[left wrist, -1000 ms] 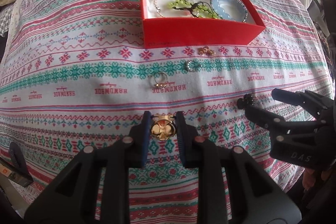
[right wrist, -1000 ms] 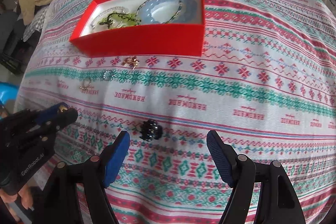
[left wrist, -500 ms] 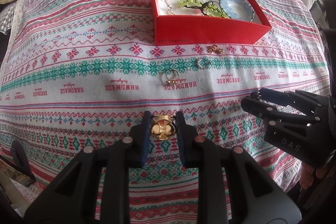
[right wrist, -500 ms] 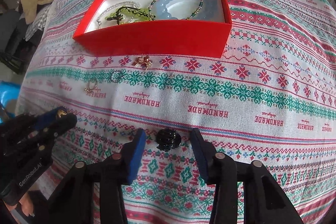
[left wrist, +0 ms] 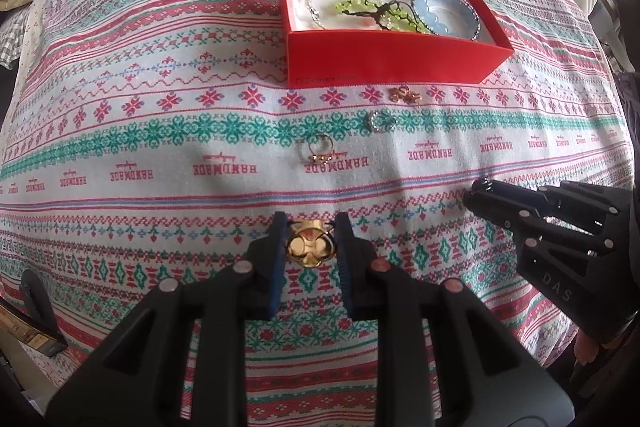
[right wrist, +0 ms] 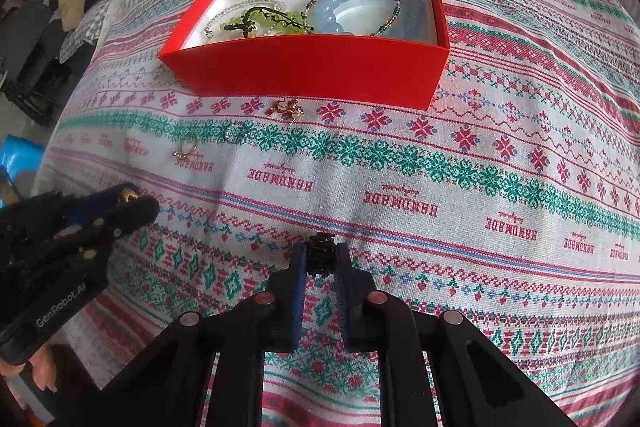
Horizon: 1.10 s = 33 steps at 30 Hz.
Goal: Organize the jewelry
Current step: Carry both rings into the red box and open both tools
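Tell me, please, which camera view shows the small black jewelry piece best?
The right wrist view: the black piece sits close and centred between the right gripper pads, whose jaws are closing on it. In the left wrist view only a tiny dark tip pokes out at that gripper's end, with no detail.

I saw a patterned tablecloth (left wrist: 160, 131) carrying a red box (left wrist: 384, 59), a gold ring (left wrist: 320, 149), a silver ring (left wrist: 380, 121) and small earrings (left wrist: 405, 95).

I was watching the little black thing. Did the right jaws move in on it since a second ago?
Yes. The right gripper was wide open around the black ring on the patterned cloth; its jaws are closing, pads now against the ring's sides.
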{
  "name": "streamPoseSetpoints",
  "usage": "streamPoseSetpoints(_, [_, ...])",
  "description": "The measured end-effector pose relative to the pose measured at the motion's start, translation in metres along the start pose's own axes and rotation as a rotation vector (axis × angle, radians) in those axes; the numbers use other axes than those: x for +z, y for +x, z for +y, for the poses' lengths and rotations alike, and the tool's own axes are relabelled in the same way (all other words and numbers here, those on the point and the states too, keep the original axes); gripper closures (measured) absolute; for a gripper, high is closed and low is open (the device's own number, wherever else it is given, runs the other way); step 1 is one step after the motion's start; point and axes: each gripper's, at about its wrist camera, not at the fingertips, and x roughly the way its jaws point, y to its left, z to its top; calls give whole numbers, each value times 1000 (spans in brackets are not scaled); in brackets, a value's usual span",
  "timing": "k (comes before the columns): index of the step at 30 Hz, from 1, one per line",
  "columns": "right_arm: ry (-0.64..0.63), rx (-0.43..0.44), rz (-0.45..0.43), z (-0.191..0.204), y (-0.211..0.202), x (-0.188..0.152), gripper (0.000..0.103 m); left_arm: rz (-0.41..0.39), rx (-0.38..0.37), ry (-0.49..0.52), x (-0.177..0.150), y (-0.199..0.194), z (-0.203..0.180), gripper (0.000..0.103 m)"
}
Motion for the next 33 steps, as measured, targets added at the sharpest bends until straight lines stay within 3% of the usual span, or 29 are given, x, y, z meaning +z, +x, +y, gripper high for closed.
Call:
streamPoseSetpoints(7, [7, 13, -25, -7, -13, -1, 90, -23, -12, -6, 1, -6, 4, 78])
streamPoseSetpoints(19, [32, 45, -84, -20, -33, 0, 90, -128, -25, -13, 8, -25, 13, 78])
streamPoseSetpoints(33, [19, 13, -215, -19, -52, 33, 90, -254, -50, 15, 36, -32, 2, 78])
